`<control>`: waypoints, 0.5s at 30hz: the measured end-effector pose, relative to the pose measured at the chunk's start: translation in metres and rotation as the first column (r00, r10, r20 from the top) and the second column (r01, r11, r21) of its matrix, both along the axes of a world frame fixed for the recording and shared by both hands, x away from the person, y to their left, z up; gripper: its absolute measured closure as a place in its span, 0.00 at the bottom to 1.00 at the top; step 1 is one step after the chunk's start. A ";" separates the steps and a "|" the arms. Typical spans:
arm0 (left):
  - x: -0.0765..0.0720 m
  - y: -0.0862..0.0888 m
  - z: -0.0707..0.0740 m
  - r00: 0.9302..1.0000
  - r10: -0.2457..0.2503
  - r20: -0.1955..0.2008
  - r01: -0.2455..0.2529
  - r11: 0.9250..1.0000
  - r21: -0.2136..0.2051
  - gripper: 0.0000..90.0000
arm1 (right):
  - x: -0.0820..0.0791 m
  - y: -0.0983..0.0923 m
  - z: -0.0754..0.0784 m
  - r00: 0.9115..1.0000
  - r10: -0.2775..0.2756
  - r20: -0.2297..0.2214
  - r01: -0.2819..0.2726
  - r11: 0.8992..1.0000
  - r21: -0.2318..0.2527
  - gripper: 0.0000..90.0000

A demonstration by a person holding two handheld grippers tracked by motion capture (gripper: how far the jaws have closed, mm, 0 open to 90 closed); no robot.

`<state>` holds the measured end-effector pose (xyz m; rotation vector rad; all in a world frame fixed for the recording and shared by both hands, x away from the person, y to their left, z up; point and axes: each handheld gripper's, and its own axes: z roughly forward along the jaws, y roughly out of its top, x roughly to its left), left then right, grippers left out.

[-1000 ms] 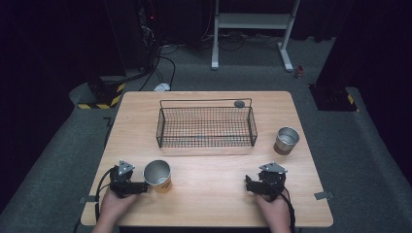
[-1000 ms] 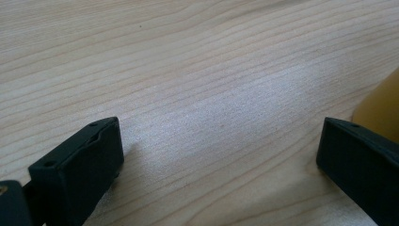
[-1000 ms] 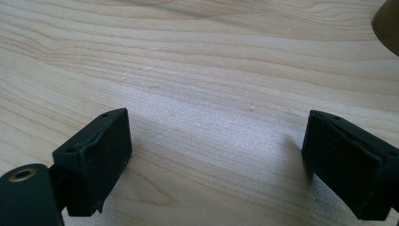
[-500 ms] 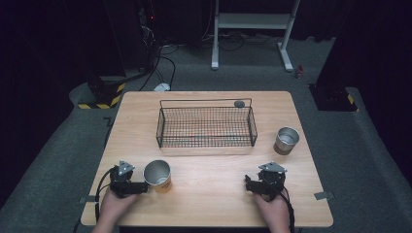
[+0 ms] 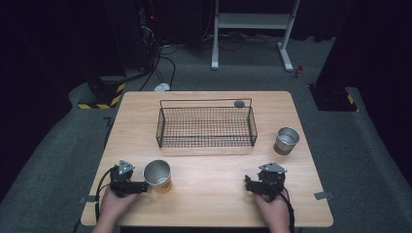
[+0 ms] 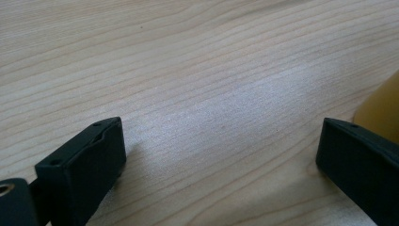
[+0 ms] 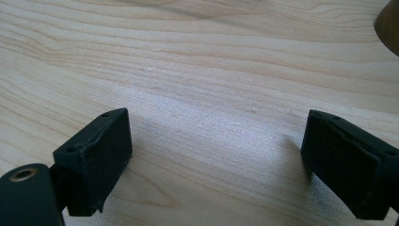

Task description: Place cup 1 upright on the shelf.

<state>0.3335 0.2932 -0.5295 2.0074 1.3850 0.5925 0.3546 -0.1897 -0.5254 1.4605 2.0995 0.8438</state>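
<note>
A: One table (image 5: 209, 204), one wire basket (image 5: 206, 127) mid-table, empty apart from a small dark disc (image 5: 239, 103) at the far rim.

B: Cups?

A: Two. Orange-sided cup (image 5: 158, 175) near-left of basket, upright, just beside left gripper (image 5: 141, 186). Steel cup (image 5: 286, 140) right of basket, upright, well apart from right gripper (image 5: 248, 183).

B: Tongs?

A: Both spread wide, holding nothing, resting low on wood near-side of basket. Left gripper view: cup wall just behind one jaw, not between.

B: Step in hand?

A: Likely grabbing orange cup. Best done by swinging left gripper so cup wall sits between jaws, closing gently, lifting straight, avoiding a tip.
</note>
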 end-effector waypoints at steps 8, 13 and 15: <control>-0.003 0.003 0.008 1.000 -0.008 0.027 0.008 1.000 -0.023 0.03 | 0.000 0.000 0.000 1.000 0.000 0.000 0.000 1.000 0.000 0.10; -0.005 0.003 0.014 0.999 -0.008 0.043 0.010 0.999 -0.047 0.03 | 0.000 0.000 0.000 1.000 0.000 0.000 0.000 1.000 0.000 0.10; -0.006 0.004 0.017 0.998 -0.007 0.059 0.010 0.999 -0.049 0.03 | 0.000 0.000 0.000 1.000 0.000 0.000 0.000 1.000 0.000 0.10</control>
